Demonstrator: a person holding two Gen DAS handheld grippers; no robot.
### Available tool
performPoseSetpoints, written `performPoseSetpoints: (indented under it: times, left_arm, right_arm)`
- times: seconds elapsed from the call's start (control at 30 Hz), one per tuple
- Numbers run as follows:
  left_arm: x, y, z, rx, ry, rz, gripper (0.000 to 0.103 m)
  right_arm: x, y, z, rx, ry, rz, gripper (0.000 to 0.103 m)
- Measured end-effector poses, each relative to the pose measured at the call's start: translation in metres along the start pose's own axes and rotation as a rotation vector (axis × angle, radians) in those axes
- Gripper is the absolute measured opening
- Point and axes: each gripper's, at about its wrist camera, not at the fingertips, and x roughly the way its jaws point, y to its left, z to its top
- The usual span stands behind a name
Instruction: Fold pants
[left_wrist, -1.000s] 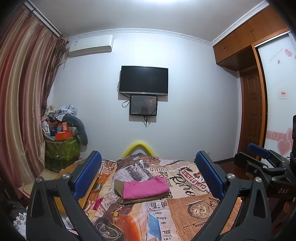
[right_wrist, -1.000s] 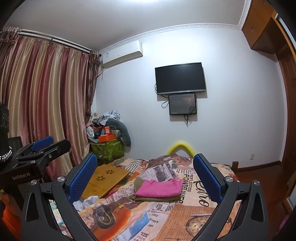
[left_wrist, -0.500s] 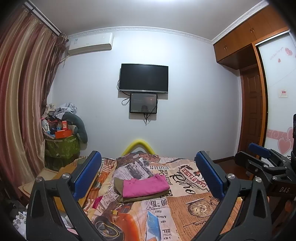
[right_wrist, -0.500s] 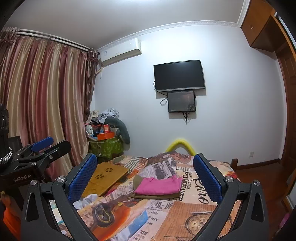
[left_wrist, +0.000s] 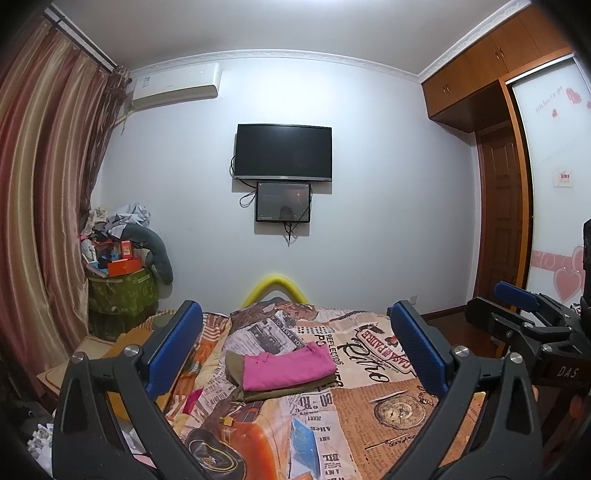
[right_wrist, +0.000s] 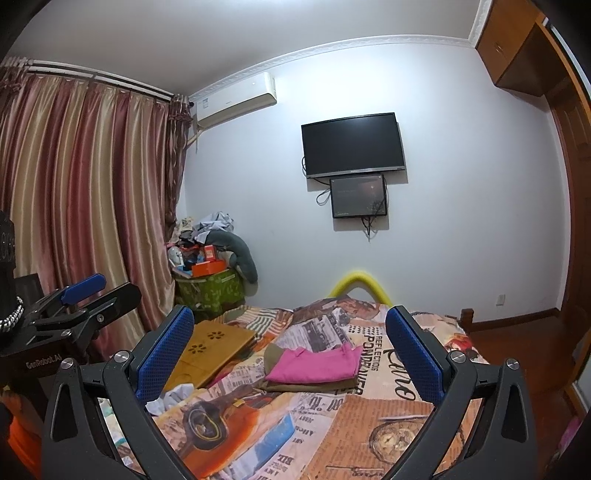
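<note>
Left to right: my left gripper (left_wrist: 295, 354) and right gripper (right_wrist: 290, 354) hang over the bed, jaws spread wide, holding nothing. The folded pink fabric pants (left_wrist: 288, 366) lie atop a folded olive garment (left_wrist: 258, 391) on the newspaper-print bedspread (left_wrist: 369, 406), so I judge folding done or another pair due. A green fabric bin (left_wrist: 122, 293) holds heaped boxes and clothes.

Bare bedspread (left_wrist: 388, 413) lies open at the bed's near edge; the folded pile (left_wrist: 284, 371) and left-edge tray (right_wrist: 218, 341) obstruct.
</note>
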Motion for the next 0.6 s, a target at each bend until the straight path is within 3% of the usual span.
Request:
performPoseSetpoints:
  times: [0.6]
  left_arm:
    - [0.0004,-0.0044,0.0005,0.01,0.004,-0.013,0.103]
  right_arm:
    - [-0.001,-0.003,-0.0021,0.001,0.01,-0.017,0.103]
